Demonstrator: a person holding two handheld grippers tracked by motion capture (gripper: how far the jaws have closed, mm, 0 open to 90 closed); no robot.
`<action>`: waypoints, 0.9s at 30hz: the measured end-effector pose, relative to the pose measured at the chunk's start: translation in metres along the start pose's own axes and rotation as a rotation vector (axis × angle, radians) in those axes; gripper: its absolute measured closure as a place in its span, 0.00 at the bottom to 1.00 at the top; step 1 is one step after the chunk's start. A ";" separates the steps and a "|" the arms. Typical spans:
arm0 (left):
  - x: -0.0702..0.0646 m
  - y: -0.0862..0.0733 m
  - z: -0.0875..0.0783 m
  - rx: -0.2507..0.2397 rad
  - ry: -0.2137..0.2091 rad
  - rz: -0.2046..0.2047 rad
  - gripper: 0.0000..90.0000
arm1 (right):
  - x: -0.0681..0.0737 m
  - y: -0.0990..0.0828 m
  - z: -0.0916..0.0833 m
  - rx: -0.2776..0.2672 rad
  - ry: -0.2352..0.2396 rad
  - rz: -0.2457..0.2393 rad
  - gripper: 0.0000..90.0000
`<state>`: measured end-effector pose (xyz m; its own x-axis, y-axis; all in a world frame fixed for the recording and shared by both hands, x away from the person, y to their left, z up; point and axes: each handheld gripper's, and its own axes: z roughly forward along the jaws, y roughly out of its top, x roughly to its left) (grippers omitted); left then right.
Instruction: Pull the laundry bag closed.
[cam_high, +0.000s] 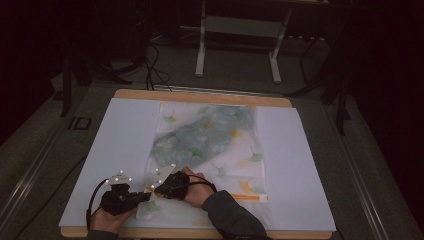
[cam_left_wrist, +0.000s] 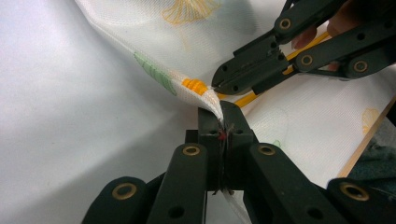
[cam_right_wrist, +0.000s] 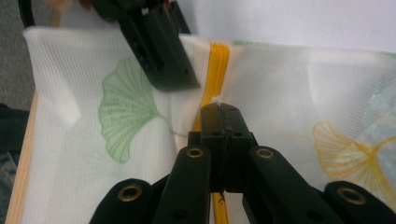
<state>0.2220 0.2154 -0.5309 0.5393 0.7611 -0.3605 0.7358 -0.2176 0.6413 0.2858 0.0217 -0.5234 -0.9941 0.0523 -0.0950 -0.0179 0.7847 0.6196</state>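
We see a white mesh bag (cam_high: 210, 150) printed with green and yellow leaves lying flat on a pale sheet (cam_high: 115, 145) that covers the wooden table (cam_high: 200, 96). A bluish-green cloth (cam_high: 200, 135) shows through the mesh in the bag's far half, toward twelve o'clock. The bag's yellow zipper (cam_high: 250, 197) runs along its near edge, toward six o'clock.

Both grippers work at the bag's near left corner, around seven o'clock on the sheet. The left gripper (cam_left_wrist: 221, 122) has its jaws pressed together on a pinch of mesh at the corner, just beside the zipper's end (cam_left_wrist: 194, 85); the fabric rises into a small peak there. The right gripper (cam_right_wrist: 219, 108), just to its three o'clock side in the high view (cam_high: 159, 186), has its jaws together on the yellow zipper line (cam_right_wrist: 215, 70), nearly touching the left one.
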 end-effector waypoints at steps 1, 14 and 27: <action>0.000 0.000 0.000 -0.002 -0.002 0.000 0.98 | 0.000 -0.001 -0.001 0.009 -0.002 -0.004 1.00; 0.001 0.000 -0.007 -0.048 0.000 0.001 0.98 | 0.001 -0.010 -0.007 0.079 -0.029 -0.034 1.00; 0.000 -0.001 -0.010 -0.062 0.004 0.005 0.98 | -0.004 -0.027 -0.024 0.145 -0.072 -0.037 1.00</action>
<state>0.2177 0.2218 -0.5249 0.5414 0.7624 -0.3544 0.7062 -0.1836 0.6838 0.2873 -0.0145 -0.5210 -0.9827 0.0617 -0.1748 -0.0338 0.8675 0.4963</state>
